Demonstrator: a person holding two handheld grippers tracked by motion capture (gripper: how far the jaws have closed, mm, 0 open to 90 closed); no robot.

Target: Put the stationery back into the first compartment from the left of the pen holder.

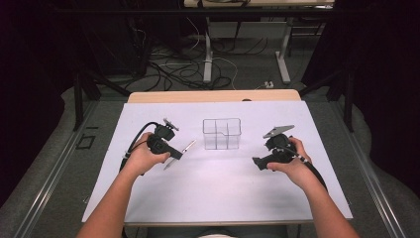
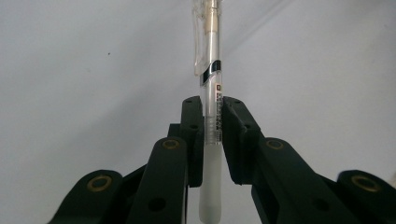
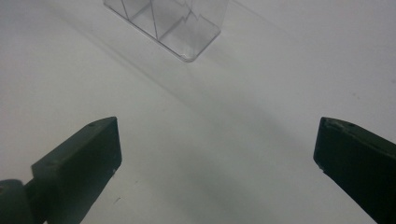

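Note:
A clear pen (image 2: 212, 84) with a white grip and a clip is clamped between the jaws of my left gripper (image 2: 212, 119), which is shut on its barrel. In the high view the pen (image 1: 181, 153) sticks out slantwise from the left gripper (image 1: 174, 154), left of a clear divided box (image 1: 222, 133) standing mid-table. My right gripper (image 1: 257, 162) hovers right of the box, jaws wide open with nothing between them. In the right gripper view the gripper (image 3: 217, 149) faces bare white table, and a corner of the box (image 3: 173, 23) lies ahead.
The white tabletop (image 1: 218, 193) stretches around the box. Beyond the far wooden edge (image 1: 213, 95) are floor cables and metal table legs (image 1: 208, 54). Both forearms enter from the bottom.

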